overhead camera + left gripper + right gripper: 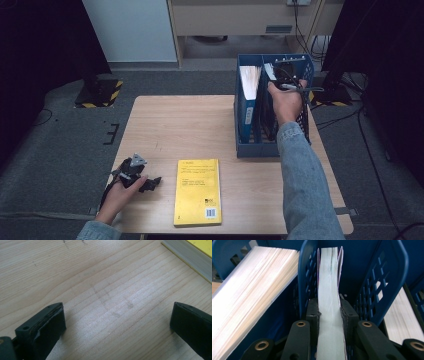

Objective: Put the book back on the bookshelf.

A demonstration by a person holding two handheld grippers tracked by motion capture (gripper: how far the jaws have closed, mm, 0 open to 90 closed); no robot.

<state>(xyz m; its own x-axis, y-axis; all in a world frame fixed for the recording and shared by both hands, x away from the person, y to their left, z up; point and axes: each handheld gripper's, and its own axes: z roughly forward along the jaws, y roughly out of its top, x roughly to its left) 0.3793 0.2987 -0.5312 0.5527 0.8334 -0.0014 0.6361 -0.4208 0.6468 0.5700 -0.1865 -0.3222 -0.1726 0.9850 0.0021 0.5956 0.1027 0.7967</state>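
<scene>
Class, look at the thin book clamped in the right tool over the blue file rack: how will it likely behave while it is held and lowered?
The thin book is gripped by its page edge in the right tool, so it probably sags or twists. It looks light for its size. Its soft cover flares beside the blue rack divider and may catch there.

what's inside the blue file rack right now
The blue file rack holds a thick blue-covered book leaning in its left slot, and a thinner book in the next, gripped by the right gripper. Its dividers hide the slot bottoms.
</scene>
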